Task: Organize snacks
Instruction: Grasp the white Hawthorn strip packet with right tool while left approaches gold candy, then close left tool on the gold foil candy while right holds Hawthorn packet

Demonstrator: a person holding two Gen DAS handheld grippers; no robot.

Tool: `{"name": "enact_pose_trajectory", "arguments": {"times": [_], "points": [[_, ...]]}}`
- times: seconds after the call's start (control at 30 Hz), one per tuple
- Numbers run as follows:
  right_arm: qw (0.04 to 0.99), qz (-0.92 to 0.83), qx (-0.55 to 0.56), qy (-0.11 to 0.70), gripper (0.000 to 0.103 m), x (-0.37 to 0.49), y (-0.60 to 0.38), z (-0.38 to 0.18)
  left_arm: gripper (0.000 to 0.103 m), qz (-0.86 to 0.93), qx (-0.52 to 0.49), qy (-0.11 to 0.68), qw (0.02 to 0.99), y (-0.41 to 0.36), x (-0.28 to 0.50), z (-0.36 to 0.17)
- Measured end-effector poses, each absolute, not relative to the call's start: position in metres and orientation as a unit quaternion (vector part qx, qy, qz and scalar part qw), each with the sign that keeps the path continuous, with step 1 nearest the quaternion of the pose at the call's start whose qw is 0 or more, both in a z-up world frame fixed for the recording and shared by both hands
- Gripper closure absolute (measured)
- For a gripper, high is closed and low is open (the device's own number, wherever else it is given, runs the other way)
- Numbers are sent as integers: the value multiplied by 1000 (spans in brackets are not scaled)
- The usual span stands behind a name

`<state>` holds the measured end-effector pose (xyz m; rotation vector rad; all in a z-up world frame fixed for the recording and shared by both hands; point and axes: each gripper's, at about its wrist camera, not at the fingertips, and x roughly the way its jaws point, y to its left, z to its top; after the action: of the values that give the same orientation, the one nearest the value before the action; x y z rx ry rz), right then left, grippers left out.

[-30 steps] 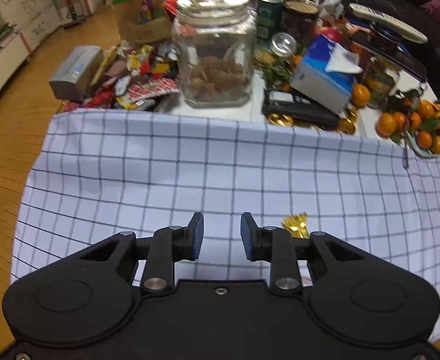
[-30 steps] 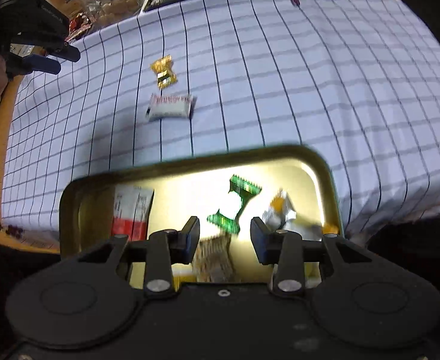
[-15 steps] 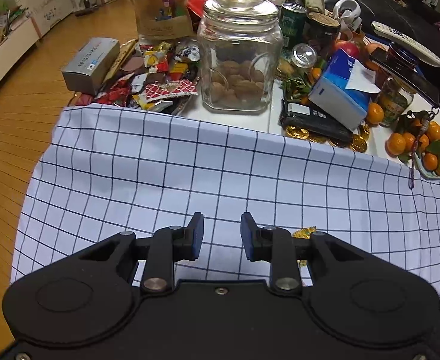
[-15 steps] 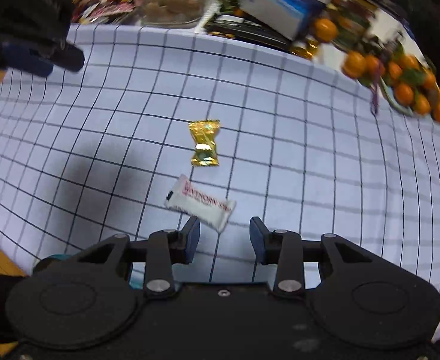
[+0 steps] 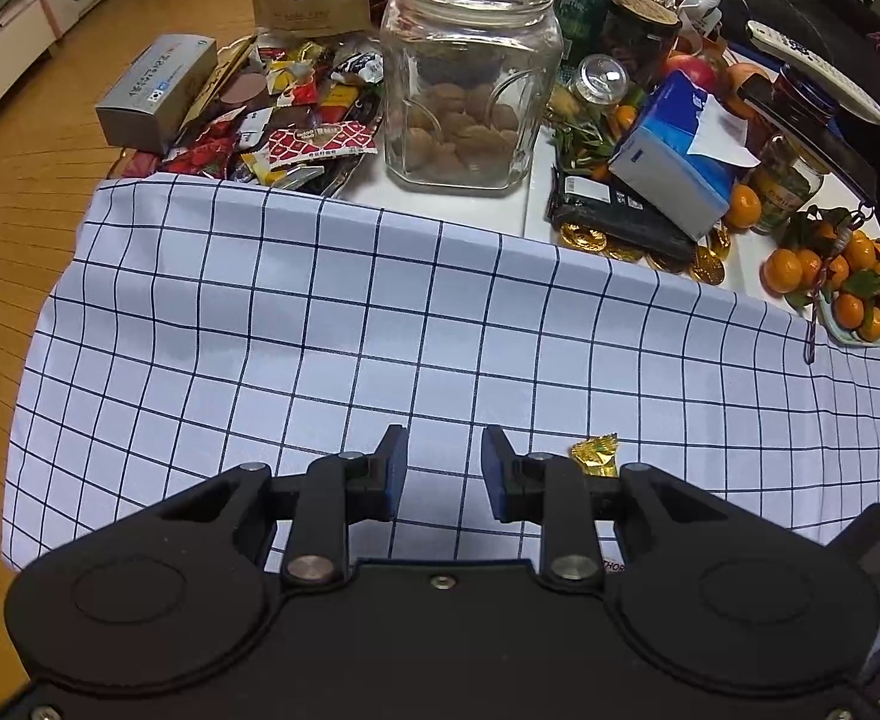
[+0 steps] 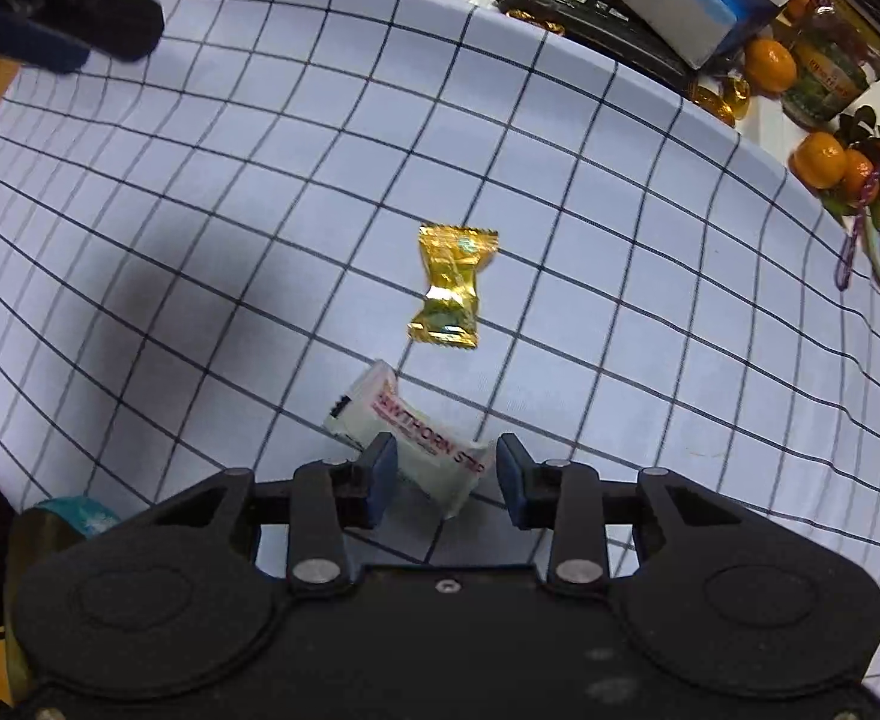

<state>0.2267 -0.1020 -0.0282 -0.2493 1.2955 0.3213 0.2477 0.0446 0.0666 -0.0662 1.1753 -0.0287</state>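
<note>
White wrapper first: the hawthorn strip packet lies slanted on the checked cloth with its lower end between the jaws of my right tool, which have just been closing but do not yet press on it, so I call that tool spread around the packet, not pinching. From the packet, the gold candy sits just beside it at about twelve o'clock, apart from it. My left tool hangs spread over bare cloth with nothing between its jaws; in its view the same gold candy peeks out at about three o'clock of its fingertips. The risks as I judge them: the packet is skewed across the jaws, so a squeeze may catch only a corner, and it could swivel or slide out as I lift. The film looks slick and puffy, which adds to that. Pressing low could also pinch a fold of cloth and drag the gold candy along.
</note>
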Motion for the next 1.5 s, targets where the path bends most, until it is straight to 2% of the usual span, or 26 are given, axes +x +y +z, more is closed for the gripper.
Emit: {"name": "enact_pose_trajectory", "arguments": {"times": [0.17,0.57,0.77,0.97,1.07,1.5], "points": [[775,165,-108,601,67,230,-102,-28,65,-8,-32,563,826,45,251,62],[762,222,-166,585,64,224,-94,-31,65,-10,-19,578,816,38,255,52],[753,242,-188,582,60,226,-90,-39,65,-13,-7,584,812,31,257,48],[759,239,-151,587,66,230,-99,-41,65,-14,-7,593,805,26,260,42],[765,221,-138,589,82,233,-108,-40,65,-14,-3,598,801,20,261,38],[765,-8,-17,644,83,244,-194,-40,65,-34,25,615,787,-8,256,19]]}}
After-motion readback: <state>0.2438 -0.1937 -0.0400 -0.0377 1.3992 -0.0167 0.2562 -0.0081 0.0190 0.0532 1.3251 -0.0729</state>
